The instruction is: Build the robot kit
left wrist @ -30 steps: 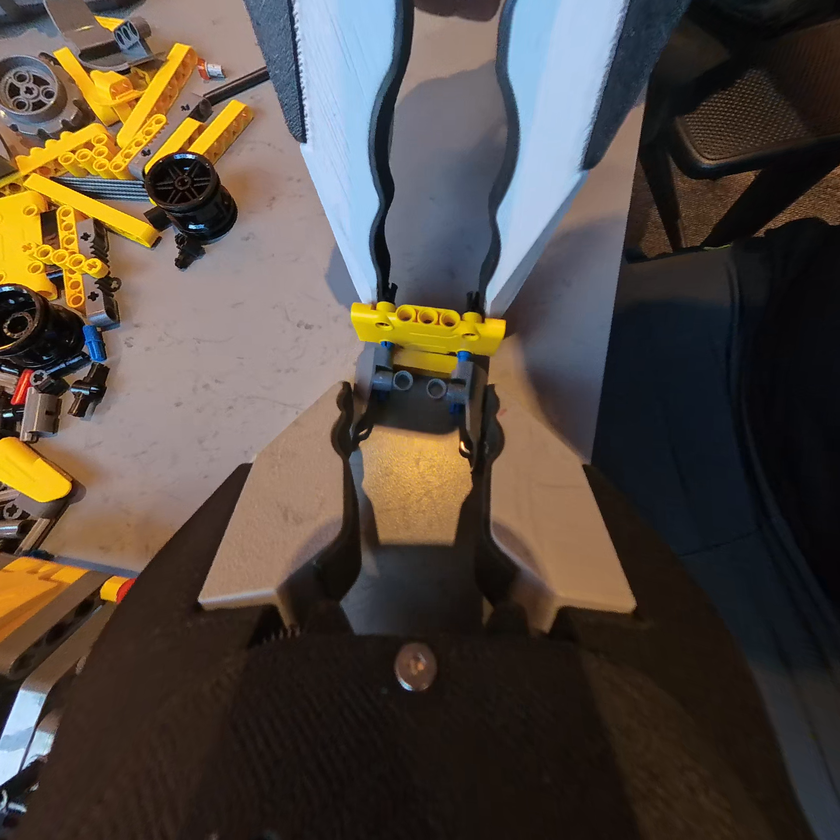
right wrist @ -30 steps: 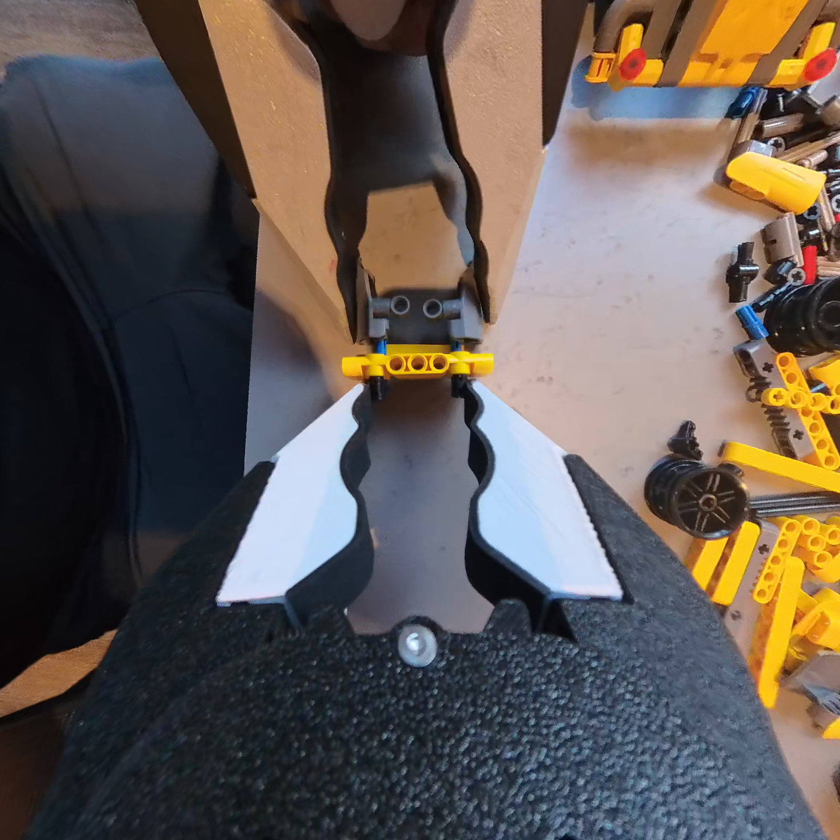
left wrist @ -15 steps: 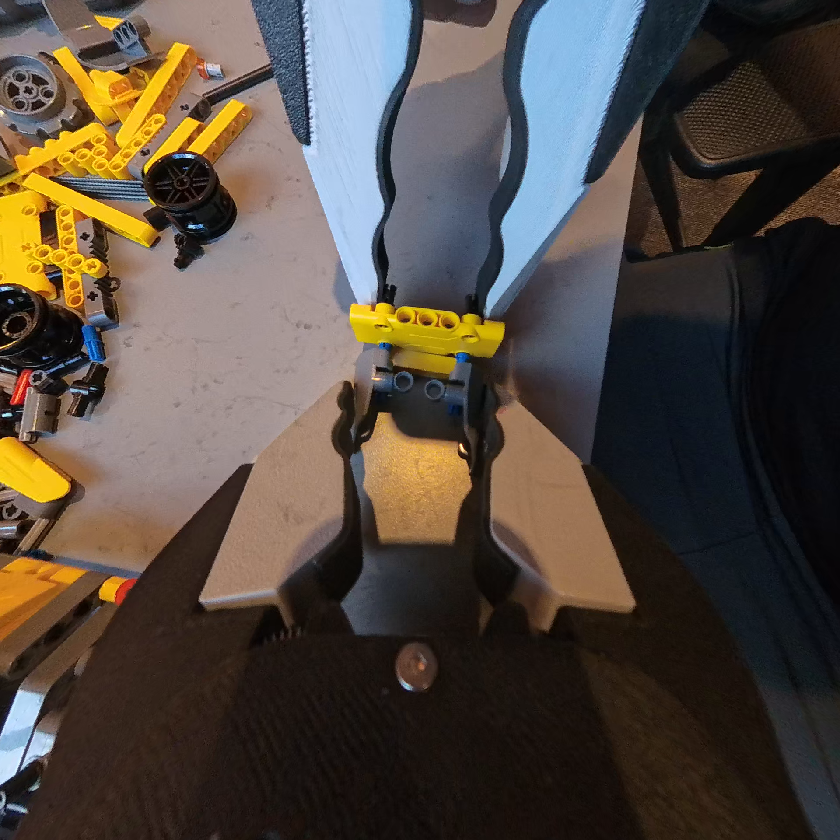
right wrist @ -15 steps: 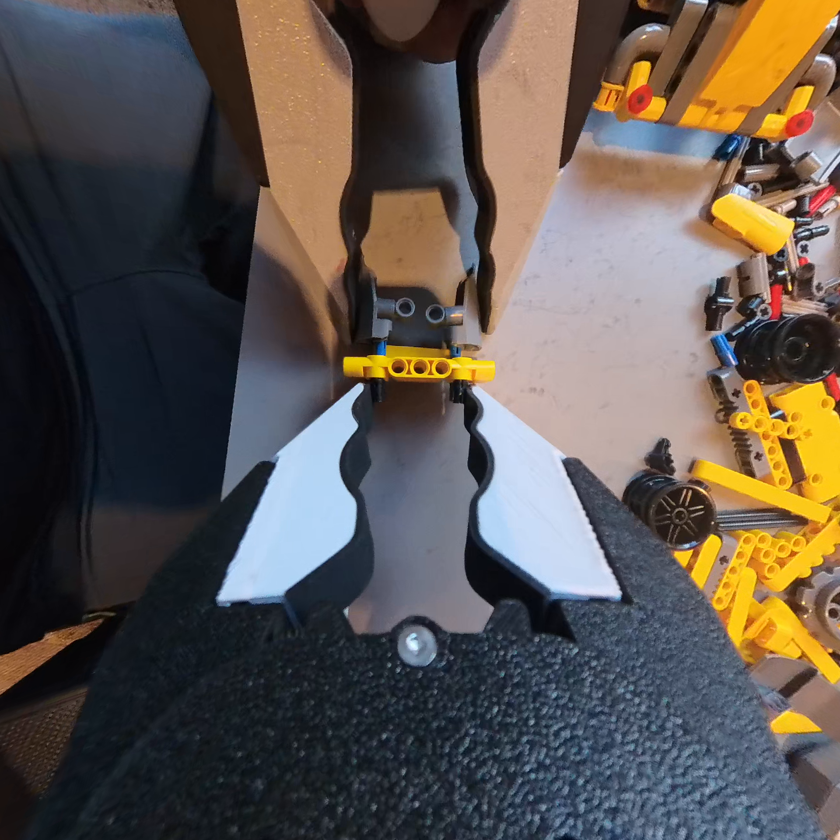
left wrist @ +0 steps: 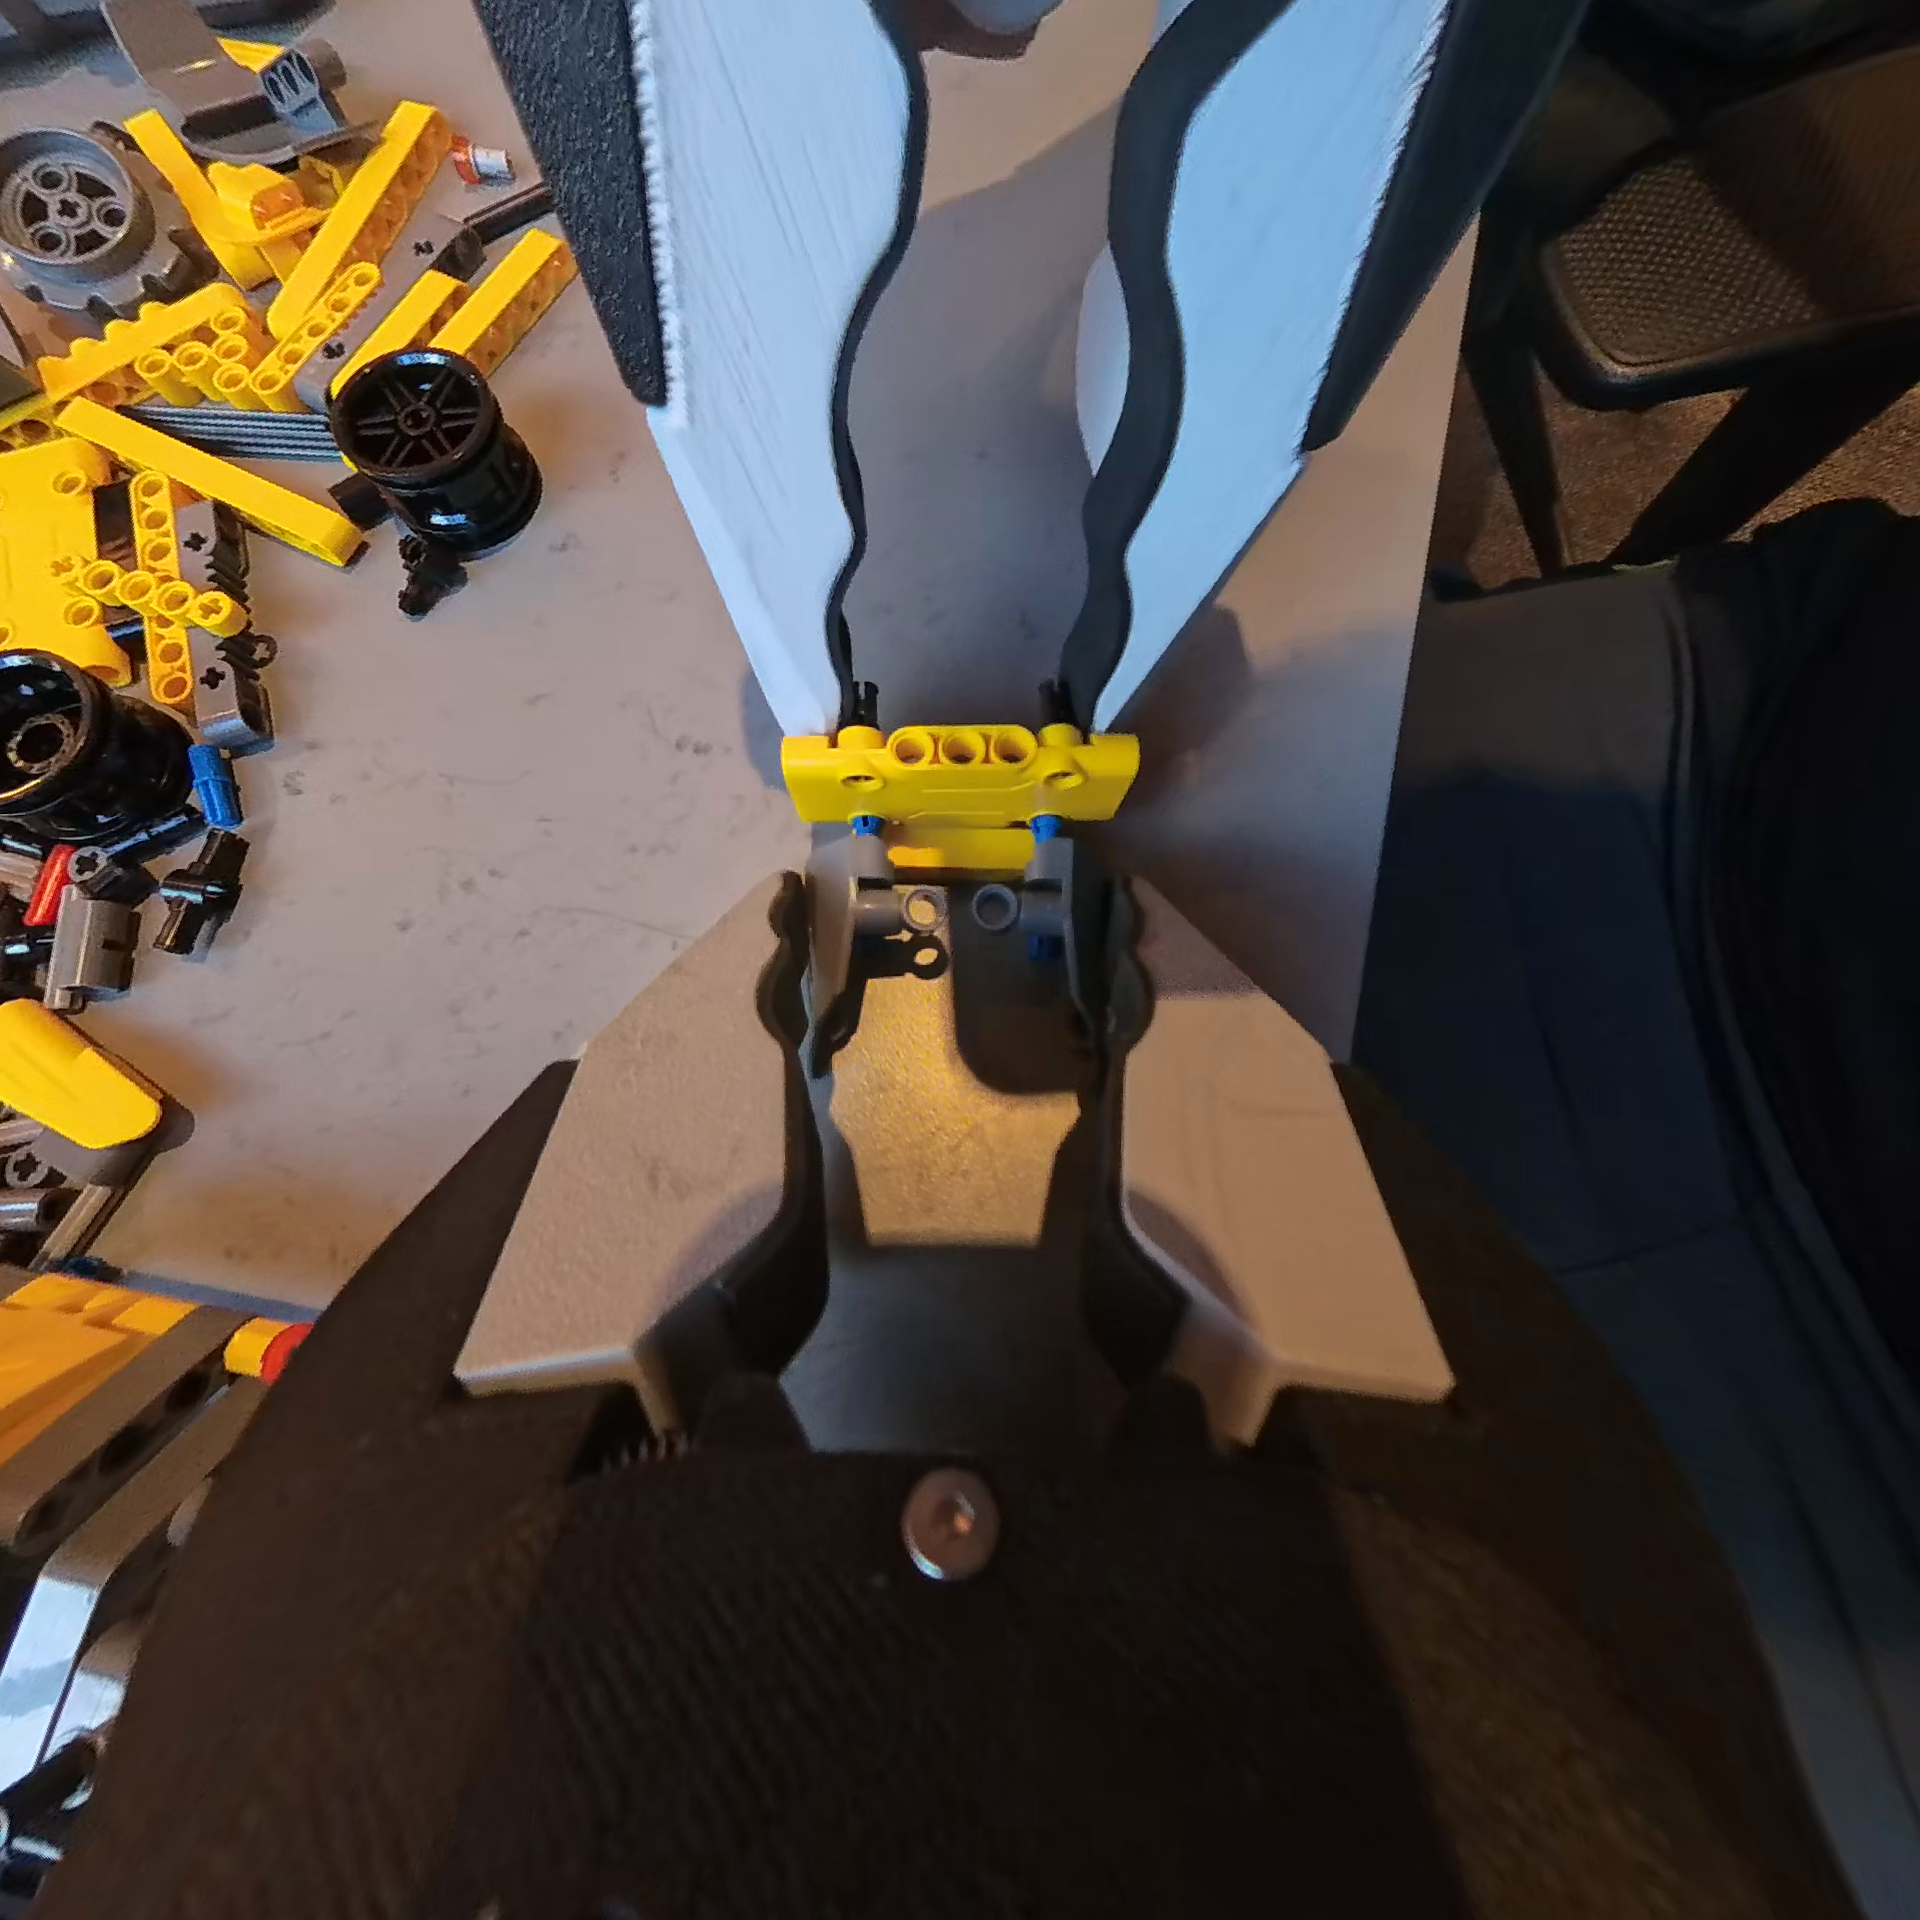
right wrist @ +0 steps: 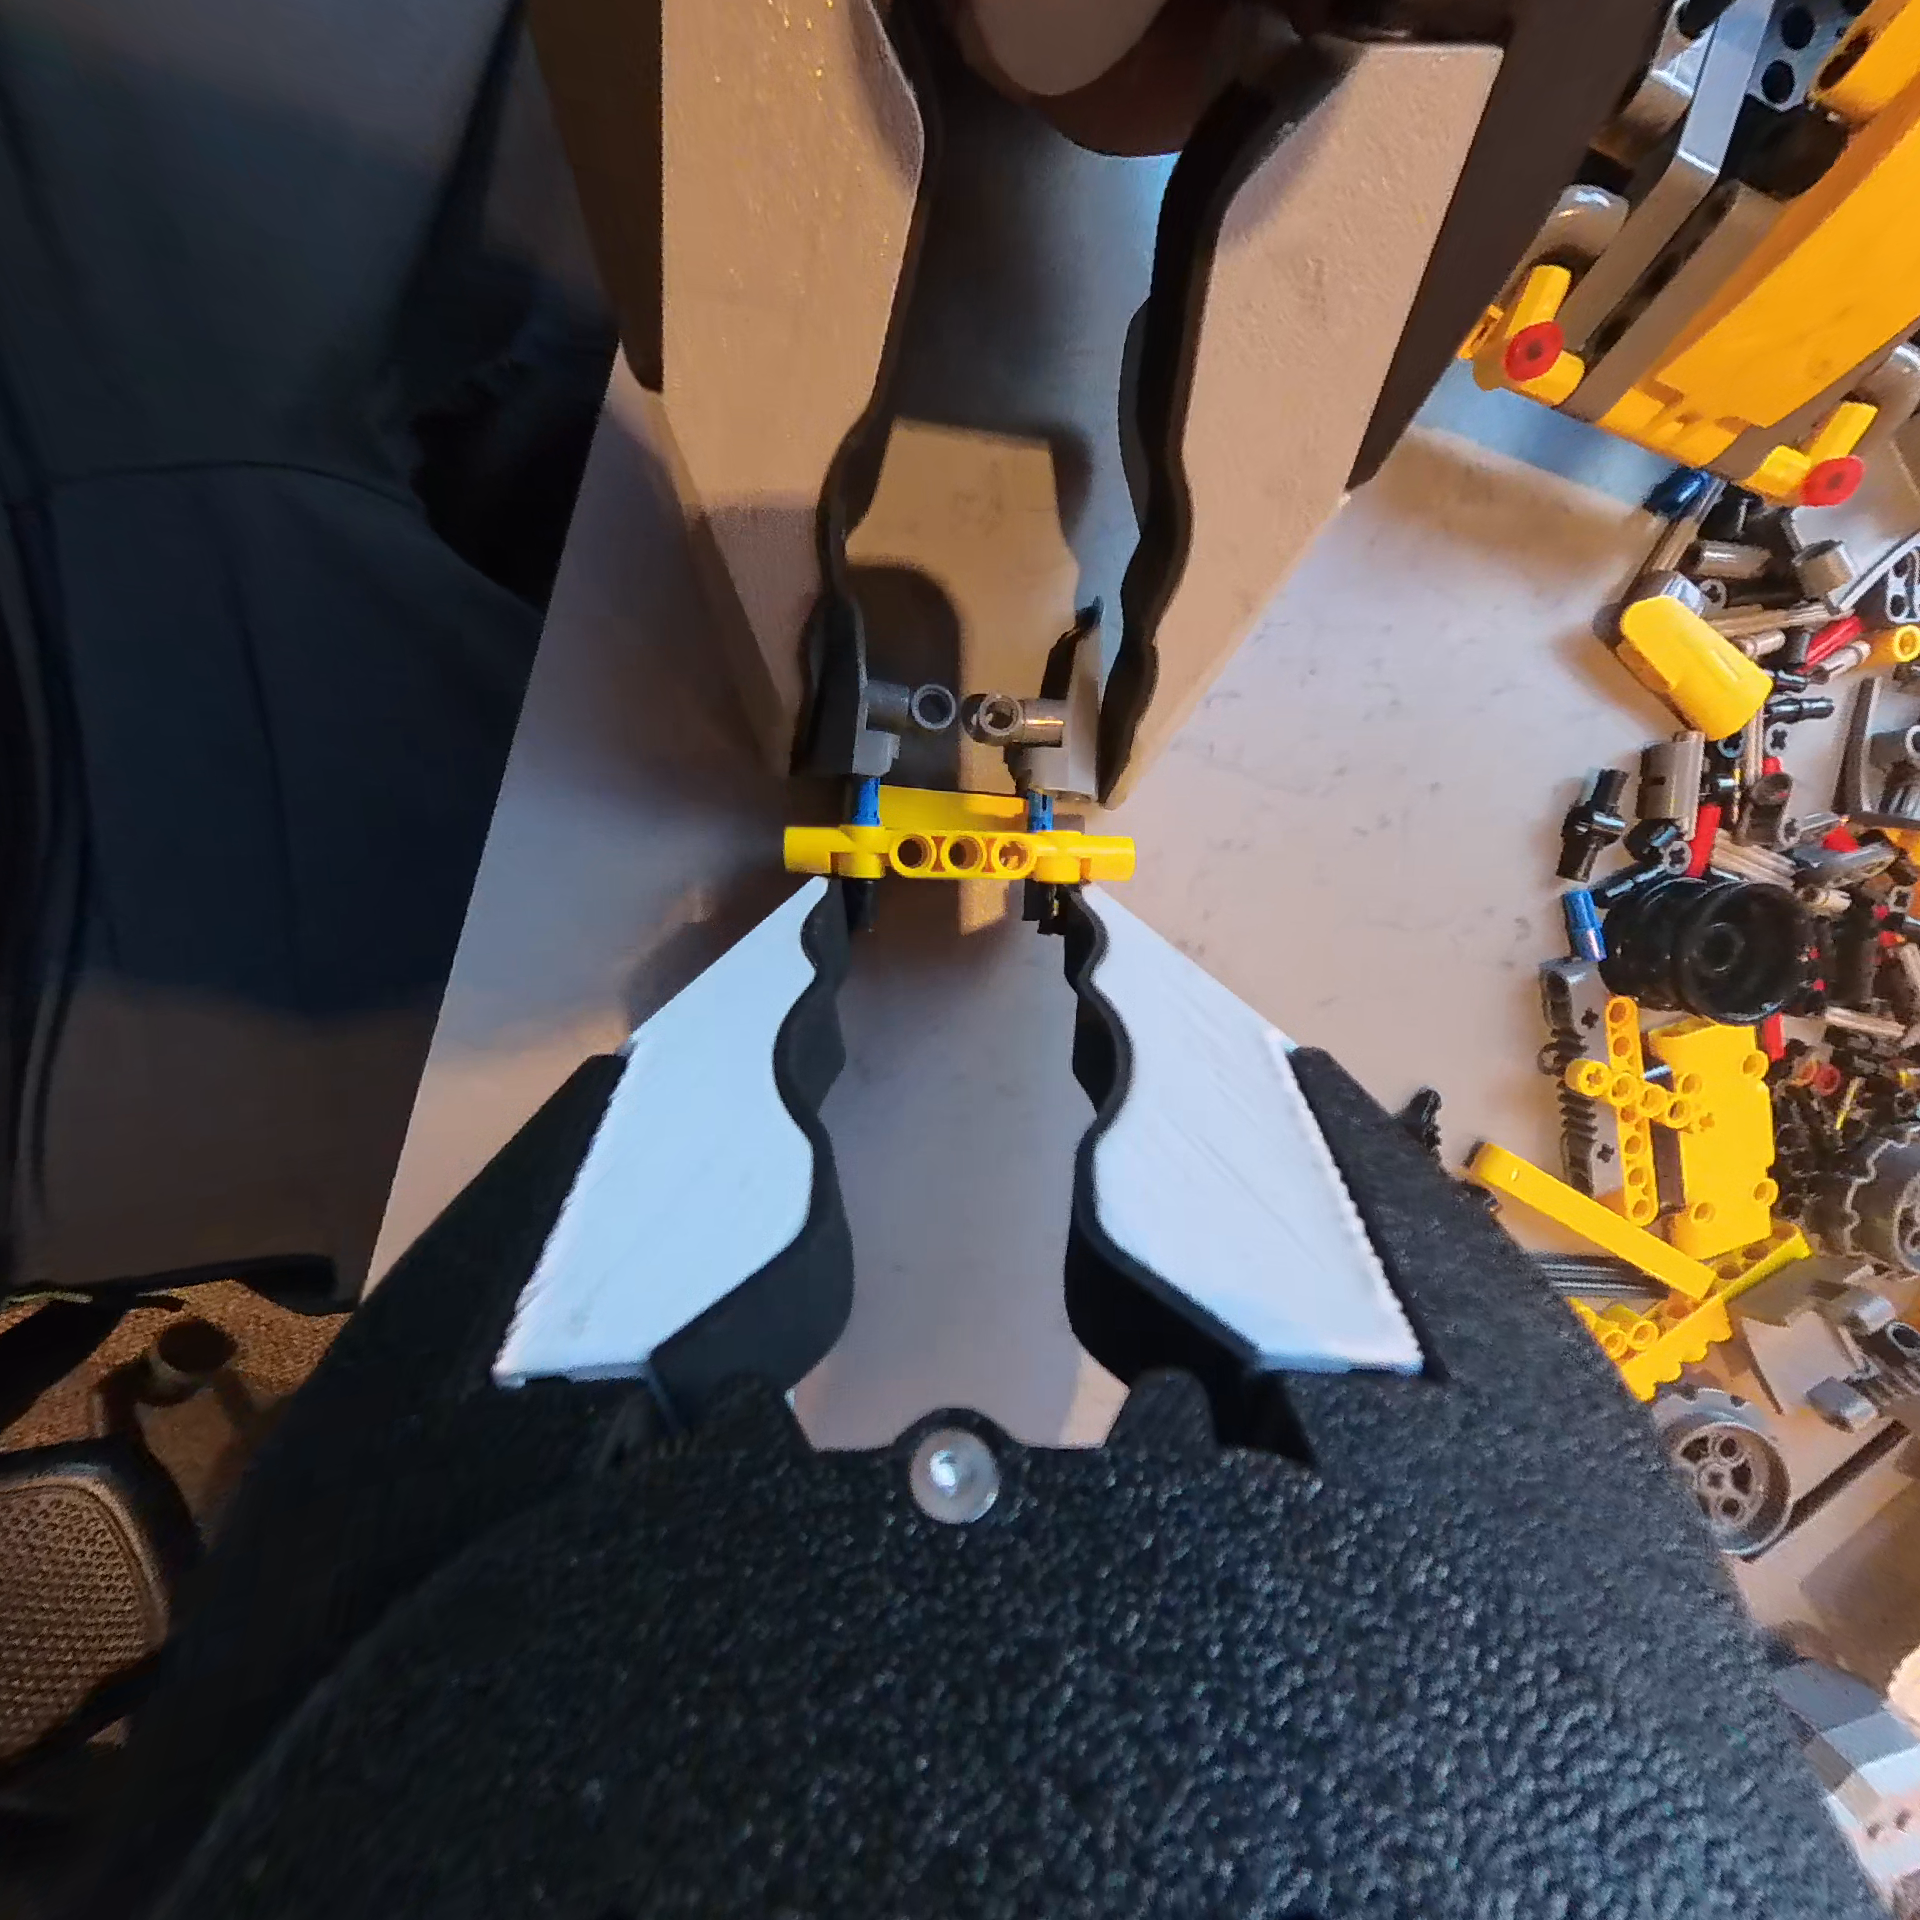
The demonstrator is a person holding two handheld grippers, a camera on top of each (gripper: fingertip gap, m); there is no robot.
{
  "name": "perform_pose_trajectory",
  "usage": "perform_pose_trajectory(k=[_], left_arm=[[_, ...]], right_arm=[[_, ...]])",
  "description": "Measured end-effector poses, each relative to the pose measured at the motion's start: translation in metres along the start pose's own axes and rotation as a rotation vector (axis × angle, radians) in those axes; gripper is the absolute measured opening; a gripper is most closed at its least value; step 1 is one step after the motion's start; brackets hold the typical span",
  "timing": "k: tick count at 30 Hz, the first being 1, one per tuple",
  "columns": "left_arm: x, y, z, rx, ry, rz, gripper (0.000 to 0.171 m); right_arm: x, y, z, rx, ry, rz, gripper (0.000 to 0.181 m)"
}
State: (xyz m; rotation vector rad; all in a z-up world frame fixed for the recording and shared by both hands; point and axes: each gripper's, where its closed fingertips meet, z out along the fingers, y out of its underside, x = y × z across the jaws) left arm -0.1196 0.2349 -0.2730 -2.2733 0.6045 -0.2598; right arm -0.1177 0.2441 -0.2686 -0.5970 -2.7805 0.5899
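Note:
Both grippers meet over the table's edge on one small assembly. My left gripper [left wrist: 956,935], with grey fingers, is shut on two grey connectors [left wrist: 883,914], one against each pad. My right gripper [right wrist: 951,914], with white fingers and black pads, is shut on the black pins at the back of a yellow beam [right wrist: 956,854]. Short blue pins [left wrist: 862,826] join the yellow beam [left wrist: 961,774] to the grey connectors [right wrist: 894,717]. The right gripper [left wrist: 961,707] enters the left wrist view from the top. The left gripper [right wrist: 966,748] enters the right wrist view from the top.
On the pale table [left wrist: 520,831] lie loose yellow beams [left wrist: 208,488], black wheels [left wrist: 426,447], a grey hub [left wrist: 73,208] and small pins. A yellow and grey built model [right wrist: 1714,260] stands nearby. A dark chair [left wrist: 1714,260] and dark cloth lie beyond the table edge [left wrist: 1403,727]. Both grippers' tips are close together, under 4 cm apart. The grey hub [left wrist: 73,208] is about 20 cm from both grippers' fingertips. Look for it in the right wrist view [right wrist: 1711,1482] too.
The yellow beam has drawn a little away from the grey connectors, so the blue pins show more. The two grey connectors now stand slightly apart. The right wrist view has shifted toward the parts pile.

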Motion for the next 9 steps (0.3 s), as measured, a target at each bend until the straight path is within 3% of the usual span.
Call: perform_pose_trajectory(k=[9], left_arm=[[0.0066, -0.0085, 0.0065, 0.008, 0.026, -0.034, 0.061]], right_arm=[[-0.0054, -0.0020, 0.0032, -0.014, -0.036, -0.006, 0.041]])
